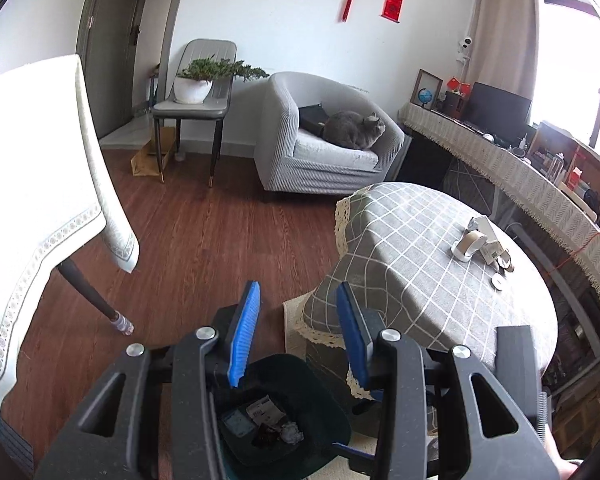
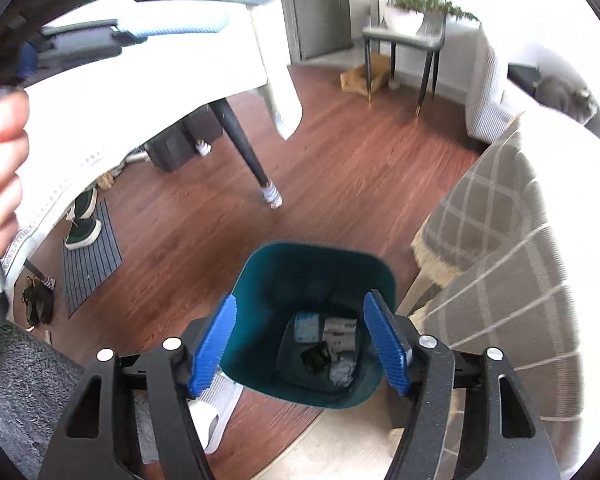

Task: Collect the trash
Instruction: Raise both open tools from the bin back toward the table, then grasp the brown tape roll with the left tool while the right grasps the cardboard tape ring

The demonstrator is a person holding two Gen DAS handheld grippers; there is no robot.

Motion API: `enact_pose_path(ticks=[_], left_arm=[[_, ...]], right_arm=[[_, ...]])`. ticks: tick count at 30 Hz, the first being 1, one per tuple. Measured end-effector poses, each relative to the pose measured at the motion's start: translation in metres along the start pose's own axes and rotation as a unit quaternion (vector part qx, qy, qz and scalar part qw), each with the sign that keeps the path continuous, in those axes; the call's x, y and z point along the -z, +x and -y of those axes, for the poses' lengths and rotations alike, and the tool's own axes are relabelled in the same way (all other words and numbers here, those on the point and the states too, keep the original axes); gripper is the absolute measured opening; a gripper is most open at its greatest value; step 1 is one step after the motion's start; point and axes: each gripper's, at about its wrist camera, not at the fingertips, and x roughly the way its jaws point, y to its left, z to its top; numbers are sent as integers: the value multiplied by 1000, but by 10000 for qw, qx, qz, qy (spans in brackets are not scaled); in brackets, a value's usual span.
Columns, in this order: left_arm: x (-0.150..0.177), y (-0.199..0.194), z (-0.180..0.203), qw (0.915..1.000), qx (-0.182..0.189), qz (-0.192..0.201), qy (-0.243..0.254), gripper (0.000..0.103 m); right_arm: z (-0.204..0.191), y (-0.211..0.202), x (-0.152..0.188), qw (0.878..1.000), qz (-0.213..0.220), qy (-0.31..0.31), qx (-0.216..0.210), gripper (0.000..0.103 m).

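Several scraps already lie in the teal plastic bin [image 2: 312, 320] at lower centre, both the left gripper [image 1: 296, 336] and right gripper [image 2: 304, 344] spread and empty, while small white items [image 1: 480, 244] remain on the checked tablecloth at right.

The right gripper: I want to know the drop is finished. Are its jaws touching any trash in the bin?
Apart. The right wrist view shows the right gripper with jaws empty, above the teal bin; the trash lies at its bottom.
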Motion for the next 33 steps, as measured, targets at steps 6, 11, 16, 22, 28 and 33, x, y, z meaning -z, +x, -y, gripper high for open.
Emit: enact_pose_path(ticks=[6, 11, 16, 22, 28, 33], left_arm=[[-9, 0, 19, 9998, 89, 142, 61, 43], [-18, 5, 38, 9996, 165, 218, 101, 47], [-22, 11, 59, 9990, 298, 251, 196, 52], [-26, 24, 87, 9979, 497, 229, 345, 56], [-29, 39, 108, 9968, 702, 196, 331, 58], [-32, 53, 129, 9952, 816, 185, 513, 59]], right_arm=[[14, -31, -3, 9993, 363, 43, 62, 62], [30, -60, -2, 9973, 692, 160, 187, 60], [57, -88, 6, 9939, 939, 396, 425, 60], [88, -114, 14, 9888, 1138, 672, 692, 60], [117, -127, 24, 9826, 1246, 974, 979, 60], [149, -136, 31, 9763, 1262, 1281, 1200, 60]])
